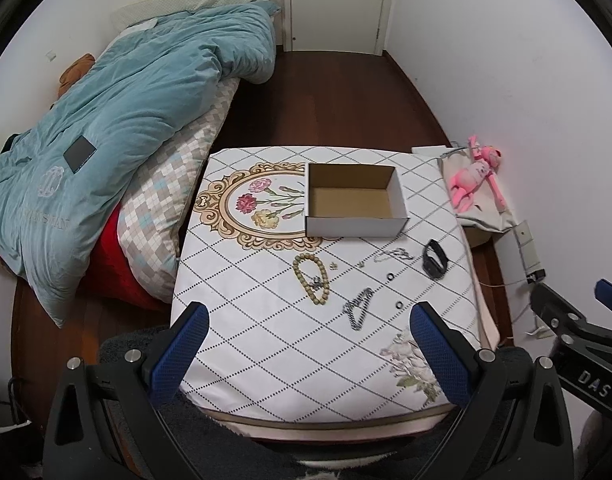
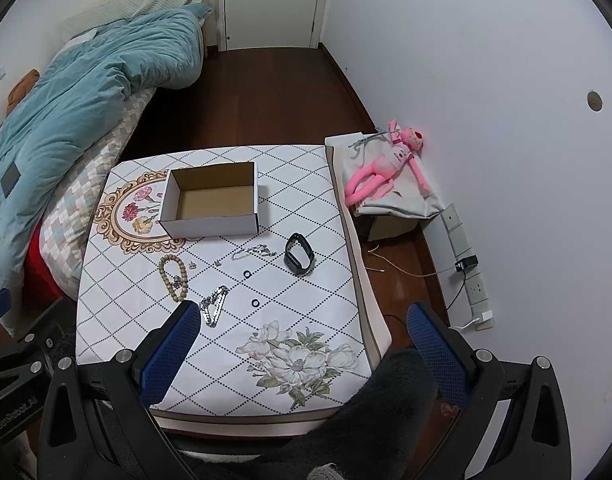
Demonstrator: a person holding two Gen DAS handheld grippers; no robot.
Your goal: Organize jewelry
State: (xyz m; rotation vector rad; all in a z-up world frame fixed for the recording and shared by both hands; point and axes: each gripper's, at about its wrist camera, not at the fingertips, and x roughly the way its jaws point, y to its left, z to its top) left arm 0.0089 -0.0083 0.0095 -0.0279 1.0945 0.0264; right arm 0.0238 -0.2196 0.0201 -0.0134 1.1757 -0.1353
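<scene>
An empty white cardboard box [image 1: 355, 200] [image 2: 212, 200] stands open on the cloth-covered table [image 1: 266, 340] [image 2: 306, 208]. In front of it lie a beige bead bracelet [image 1: 310, 278] [image 2: 173, 276], a silver chain bracelet [image 1: 358, 309] [image 2: 214, 306], a thin silver necklace [image 1: 393, 255] [image 2: 254, 252], a black wristband [image 1: 434, 259] [image 2: 299, 258], two small black rings [image 1: 399, 305] [image 2: 256, 303] and tiny earrings [image 1: 333, 267] [image 2: 192, 265]. My left gripper [image 1: 309, 316] is open and empty above the table's near edge. My right gripper [image 2: 304, 312] is open and empty, to the right of the left one.
A bed with a teal duvet [image 1: 106, 120] [image 2: 74, 92] stands left of the table. A pink plush toy [image 1: 475, 178] [image 2: 389, 164] lies on a grey bag at the right wall. Power strips and cables [image 2: 469, 276] run along the wall. A white door [image 1: 337, 4] is at the back.
</scene>
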